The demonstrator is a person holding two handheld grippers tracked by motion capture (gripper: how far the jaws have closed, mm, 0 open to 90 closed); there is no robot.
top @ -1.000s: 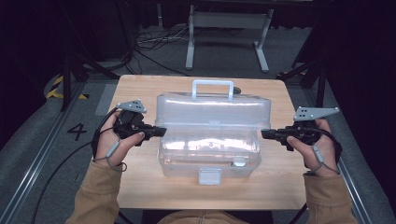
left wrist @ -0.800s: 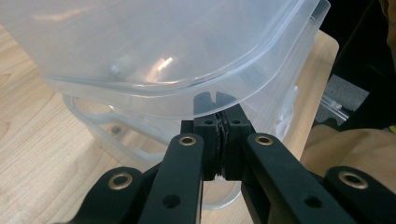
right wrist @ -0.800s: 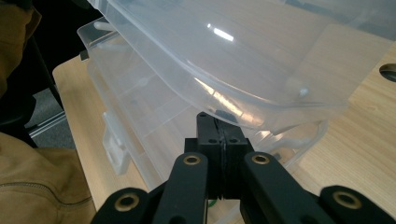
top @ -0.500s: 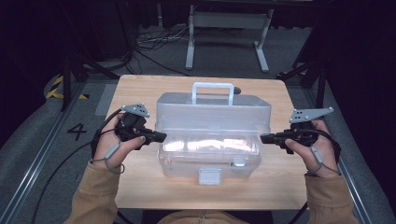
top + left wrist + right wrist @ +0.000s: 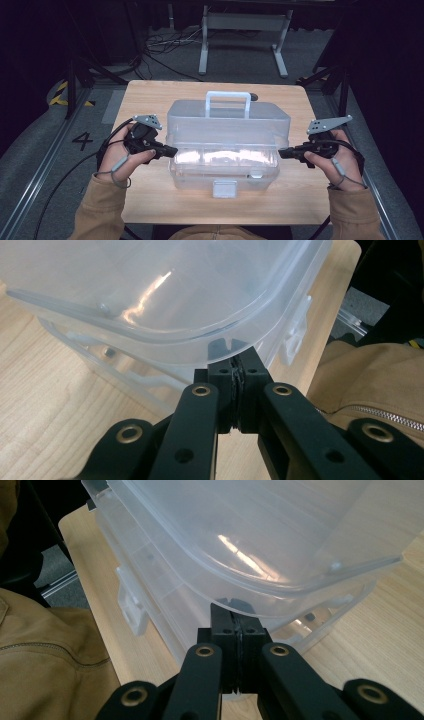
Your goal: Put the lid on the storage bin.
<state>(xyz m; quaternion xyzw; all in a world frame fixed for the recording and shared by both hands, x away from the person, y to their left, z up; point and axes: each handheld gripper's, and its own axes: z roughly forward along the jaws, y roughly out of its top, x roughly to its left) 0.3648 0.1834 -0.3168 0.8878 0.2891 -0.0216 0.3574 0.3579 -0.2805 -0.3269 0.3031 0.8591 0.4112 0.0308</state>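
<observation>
Clear box (image 5: 227, 140) between two grippers

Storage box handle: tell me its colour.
The handle is white, atop the clear plastic box; the high view shows it best.

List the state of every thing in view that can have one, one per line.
Clear plastic box: lid raised off the base at the front, not latched.
Front latch: unfastened, hanging at the base.
Handle: standing upright on the lid.
Left gripper: shut, tips under the lid's rim.
Right gripper: shut, tips under the lid's rim.
</observation>
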